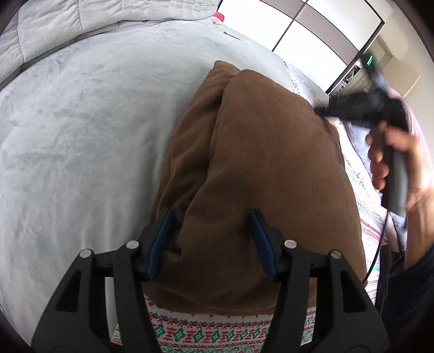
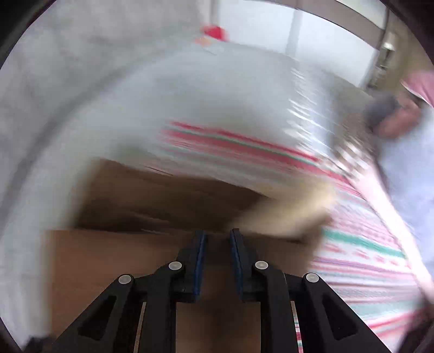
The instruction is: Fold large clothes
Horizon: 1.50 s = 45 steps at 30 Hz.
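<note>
A brown garment (image 1: 244,168) lies bunched on the bed, partly over a patterned red, green and white cloth (image 1: 206,331). My left gripper (image 1: 211,239) is open, its blue pads either side of a raised fold of the brown fabric. My right gripper (image 1: 360,108) shows in the left wrist view, held in a hand at the right, blurred by motion. In the right wrist view my right gripper (image 2: 217,244) has its pads a narrow gap apart over the brown garment (image 2: 130,206); that view is heavily blurred.
A light grey blanket (image 1: 81,130) covers the bed to the left. A quilted grey cover (image 1: 67,24) lies at the far side. A red object (image 1: 219,16) sits at the far edge. Bright windows (image 1: 293,24) stand behind.
</note>
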Motion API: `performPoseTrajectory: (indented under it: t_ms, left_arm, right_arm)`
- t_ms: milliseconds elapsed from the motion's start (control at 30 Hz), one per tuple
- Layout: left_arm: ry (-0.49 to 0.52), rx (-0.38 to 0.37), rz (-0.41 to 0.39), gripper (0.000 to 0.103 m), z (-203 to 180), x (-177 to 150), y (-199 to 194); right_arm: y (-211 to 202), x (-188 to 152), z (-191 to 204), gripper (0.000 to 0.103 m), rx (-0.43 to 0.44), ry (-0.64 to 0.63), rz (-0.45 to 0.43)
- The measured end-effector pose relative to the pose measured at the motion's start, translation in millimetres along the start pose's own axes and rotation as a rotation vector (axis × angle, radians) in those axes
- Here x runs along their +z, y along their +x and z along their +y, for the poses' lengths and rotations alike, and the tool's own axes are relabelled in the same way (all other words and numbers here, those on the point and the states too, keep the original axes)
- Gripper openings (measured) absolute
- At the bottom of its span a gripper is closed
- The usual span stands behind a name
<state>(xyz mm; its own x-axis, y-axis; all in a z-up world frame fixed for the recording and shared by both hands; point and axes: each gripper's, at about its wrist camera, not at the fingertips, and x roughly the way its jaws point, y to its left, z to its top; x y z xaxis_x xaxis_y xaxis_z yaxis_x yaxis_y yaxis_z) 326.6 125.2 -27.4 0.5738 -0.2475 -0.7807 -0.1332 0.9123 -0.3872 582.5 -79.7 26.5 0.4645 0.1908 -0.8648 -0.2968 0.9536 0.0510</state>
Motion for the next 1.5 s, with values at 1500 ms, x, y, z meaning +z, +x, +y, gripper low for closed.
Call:
performPoseTrajectory:
  t_ms: [1500]
  left_arm:
    - [-0.321,-0.251,0.06,0.062,69,-26,-36]
  right_arm:
    - [-72,-249,-8,0.06,0.074,-0.014,-0.028]
